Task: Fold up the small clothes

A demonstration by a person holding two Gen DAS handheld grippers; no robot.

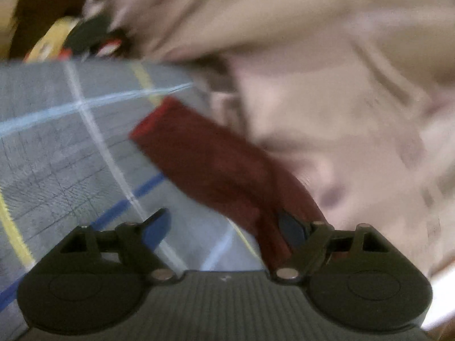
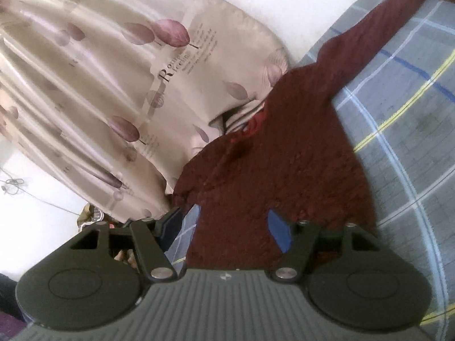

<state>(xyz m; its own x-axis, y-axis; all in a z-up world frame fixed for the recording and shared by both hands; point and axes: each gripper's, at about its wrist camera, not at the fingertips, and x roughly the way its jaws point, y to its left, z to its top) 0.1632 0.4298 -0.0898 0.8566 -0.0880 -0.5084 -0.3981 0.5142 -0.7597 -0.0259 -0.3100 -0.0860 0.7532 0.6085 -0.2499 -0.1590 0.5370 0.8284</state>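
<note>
I see the sweater [image 2: 284, 156] dead ahead of my right gripper [image 2: 227, 227], jaws released astride its hem; the sleeve [image 1: 199, 164] runs diagonally from my released left gripper [image 1: 230, 227].

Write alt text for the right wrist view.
A dark red knit sweater lies spread on a grey plaid bedsheet, between the right gripper's open fingers. A beige leaf-print curtain hangs behind.

A home bedroom: a bed under a grey plaid sheet [image 2: 412, 130], a beige curtain [image 2: 93, 79] printed with leaves, and a plain white wall [image 2: 284, 8] behind.
</note>
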